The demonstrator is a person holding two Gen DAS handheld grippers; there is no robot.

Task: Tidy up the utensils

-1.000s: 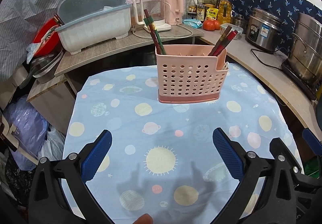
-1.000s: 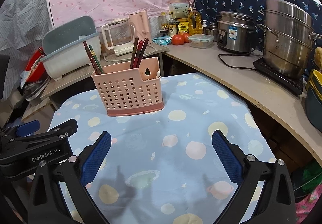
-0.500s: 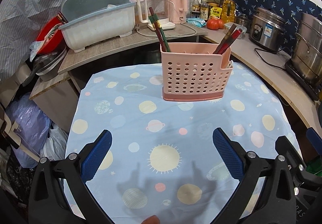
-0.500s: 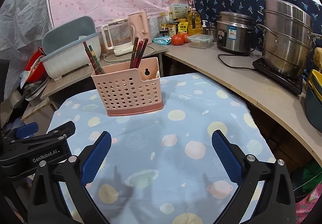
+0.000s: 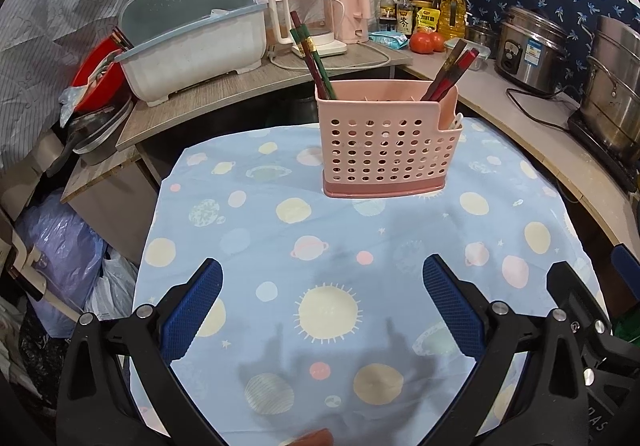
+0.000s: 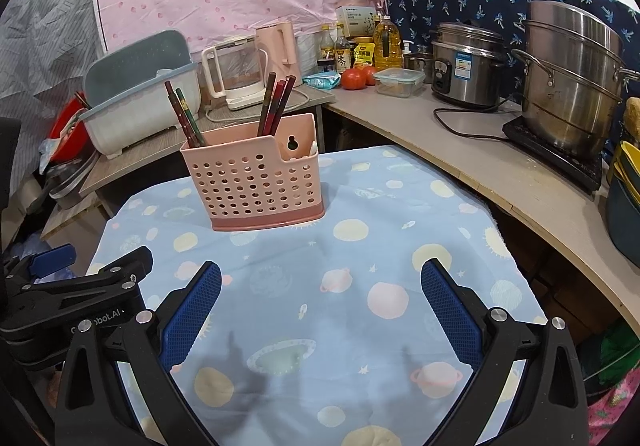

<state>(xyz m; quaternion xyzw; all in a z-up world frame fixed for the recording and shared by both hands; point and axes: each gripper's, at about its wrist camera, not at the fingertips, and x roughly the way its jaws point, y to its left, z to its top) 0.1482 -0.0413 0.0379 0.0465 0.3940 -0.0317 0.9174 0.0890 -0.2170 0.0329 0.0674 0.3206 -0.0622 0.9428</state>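
A pink perforated utensil holder [image 5: 388,141] [image 6: 256,177] stands upright on the blue planet-print tablecloth [image 5: 320,246] [image 6: 360,266]. Dark chopsticks [image 5: 310,53] [image 6: 184,113] lean in its left compartment and reddish ones [image 5: 454,73] [image 6: 276,101] in another further right. A white utensil tip [image 6: 313,147] shows in the low side pocket. My left gripper [image 5: 322,306] hovers open over the cloth's near part, nothing between its blue pads. My right gripper [image 6: 320,306] is open and empty too, short of the holder. The left gripper's body [image 6: 72,294] shows at the right view's left edge.
Behind the table, a grey dish rack [image 5: 192,37], a kettle [image 5: 352,13], bottles and tomatoes [image 5: 428,41] crowd a wooden counter. A rice cooker [image 6: 468,65] and a steel steamer pot [image 6: 572,77] stand on the right counter. Bags [image 5: 64,246] lie left of the table.
The left gripper has drawn back and shifted, so the holder looks smaller and further off. The right gripper has barely moved. Both stay open.
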